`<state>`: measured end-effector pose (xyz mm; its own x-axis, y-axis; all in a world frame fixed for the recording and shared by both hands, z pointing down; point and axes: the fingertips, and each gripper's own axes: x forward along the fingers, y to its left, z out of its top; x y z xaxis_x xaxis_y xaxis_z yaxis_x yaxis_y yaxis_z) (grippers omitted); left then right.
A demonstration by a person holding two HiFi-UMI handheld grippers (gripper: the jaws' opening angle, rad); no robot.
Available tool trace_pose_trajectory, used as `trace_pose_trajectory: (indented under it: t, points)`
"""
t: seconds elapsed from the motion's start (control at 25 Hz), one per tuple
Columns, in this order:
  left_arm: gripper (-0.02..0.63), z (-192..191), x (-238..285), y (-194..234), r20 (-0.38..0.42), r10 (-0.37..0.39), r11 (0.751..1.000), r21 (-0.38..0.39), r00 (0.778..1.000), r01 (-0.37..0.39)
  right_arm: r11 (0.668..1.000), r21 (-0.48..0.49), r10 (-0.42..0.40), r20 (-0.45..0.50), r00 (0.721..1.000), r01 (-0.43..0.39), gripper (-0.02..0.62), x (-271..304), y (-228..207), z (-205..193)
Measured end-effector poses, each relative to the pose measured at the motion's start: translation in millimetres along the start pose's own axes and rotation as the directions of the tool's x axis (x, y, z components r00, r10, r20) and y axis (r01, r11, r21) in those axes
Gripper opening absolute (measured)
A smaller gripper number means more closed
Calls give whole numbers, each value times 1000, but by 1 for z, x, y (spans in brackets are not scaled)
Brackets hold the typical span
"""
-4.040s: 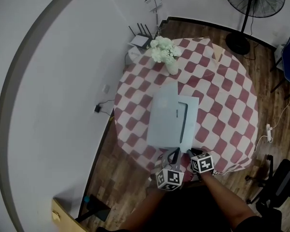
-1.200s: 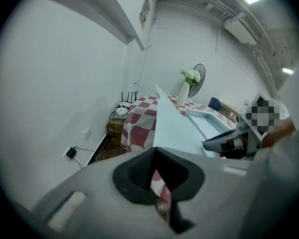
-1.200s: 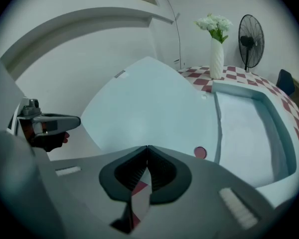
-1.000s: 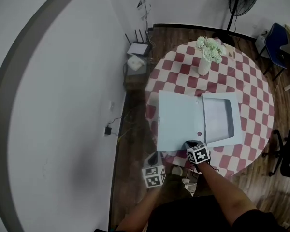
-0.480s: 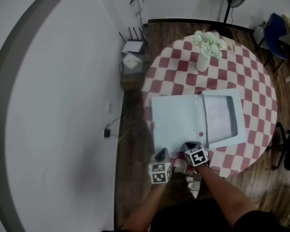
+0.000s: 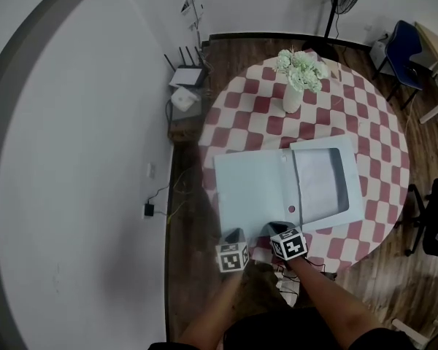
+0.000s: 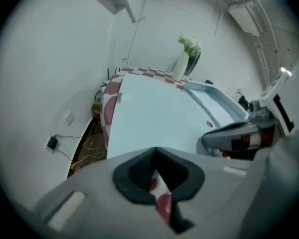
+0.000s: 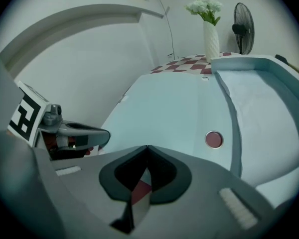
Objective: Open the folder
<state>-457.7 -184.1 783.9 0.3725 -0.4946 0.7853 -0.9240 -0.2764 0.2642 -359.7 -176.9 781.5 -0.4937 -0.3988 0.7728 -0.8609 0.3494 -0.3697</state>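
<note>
Just off the near-left corner of the folder [image 6: 252,184], the left gripper [image 6: 234,235] has its jaws pressed together on nothing. The folder lies spread flat on the checked table [image 6: 365,115], cover [image 6: 248,173] turned out to the left, so the opening step looks finished. At the folder's near edge, below its red snap [image 6: 291,209], the right gripper [image 6: 274,229] is likewise closed and empty; whether it touches is unclear. Next, probably, both simply draw clear.

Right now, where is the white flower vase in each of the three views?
Head view: the vase, upper centre, beyond the folder.
Left gripper view: the vase, top centre.
Right gripper view: the vase, top, right of centre.
Shared landmark: the folder's red snap.
</note>
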Motion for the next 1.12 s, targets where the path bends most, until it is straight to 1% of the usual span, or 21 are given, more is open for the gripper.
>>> trace_pose_trajectory:
  t: [0.12,0.24,0.32,0.44,0.56,0.64,0.76,0.84,0.96,1.12]
  points:
    - [3,10,-6,0,22,9,999,-34,1000,-8,998,-5,66,55,996,-66,2,-23,10,10]
    - [3,23,-23,-5,75,34,997,-76,997,-28,990,-58,138,131,982,-131,2,-70,12,18]
    - [3,34,-37,-15,120,64,995,-83,991,-54,985,-97,155,174,973,-140,2,-108,1,22]
    - [3,53,-61,-39,204,104,994,-51,973,-95,989,-109,121,242,963,-96,2,-164,-37,26]
    - [3,73,-82,-71,291,125,992,-15,948,-126,996,-79,66,304,950,-43,2,-213,-88,29]
    - [3,84,-93,-93,349,129,991,-16,928,-131,998,-54,32,340,940,-14,2,-243,-120,33]
    - [3,101,-106,-121,429,123,992,-25,895,-125,1000,-6,-3,411,912,6,2,-283,-156,46]
    - [3,112,-114,-139,477,107,994,-21,873,-110,1000,7,-23,452,892,22,2,-305,-169,54]
    - [3,126,-125,-165,536,82,995,4,840,-100,998,-8,-53,502,863,66,2,-328,-180,65]
    - [6,143,-134,-192,592,78,989,52,802,-135,996,-50,-37,561,827,79,2,-346,-187,79]
